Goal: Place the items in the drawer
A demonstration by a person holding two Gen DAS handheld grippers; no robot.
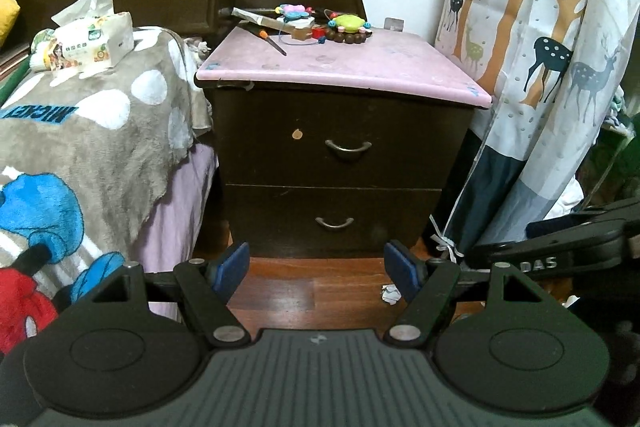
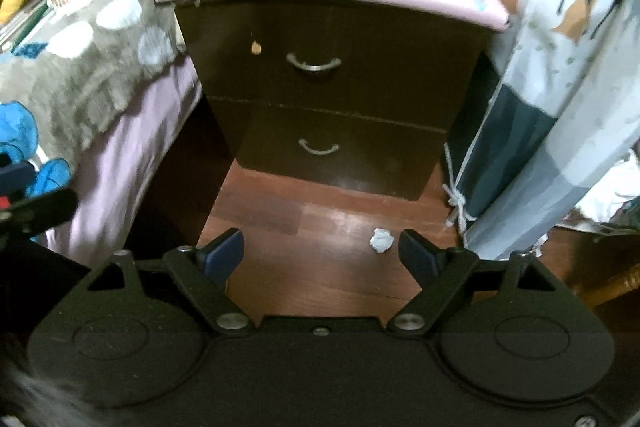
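Both grippers hang low in front of the nightstand, well short of it. The left gripper (image 1: 316, 269) has its jaws spread wide with nothing between them but bare floor (image 1: 280, 291). The right gripper (image 2: 320, 253) is the same: jaws wide apart, empty, with a crumpled paper scrap (image 2: 380, 239) lying on the floor just beyond its right fingertip.

Past the floor stands the nightstand (image 1: 340, 163), bed (image 1: 92, 131) on its left and a deer-print curtain (image 1: 552, 67) on its right. Both drawers are closed. The lower handle (image 1: 334, 223) is nearer, the upper handle (image 1: 348, 146) above it. The step in hand looks like opening a drawer, since nothing can go in until one is out.

To do it well, one gripper should go in level and square to the drawer front, centred on the chosen handle, jaws already wide enough to clear the bail. The upper drawer seems the better choice, being right under the items. Close on the middle of the curved bar, not an end, so the drawer does not rack, then pull straight back. The right wrist view is blurred, so slowing before contact would help.

Farthest back, on the pink tabletop (image 1: 360, 67), lie the items: a screwdriver (image 1: 272, 43), a brown bead bracelet (image 1: 348, 37), a green toy (image 1: 347, 22), a pastel toy (image 1: 294, 11) and a flat box (image 1: 256, 17), all clustered along the rear edge, some touching. The free gripper could wait near them, clear of the drawer's path.
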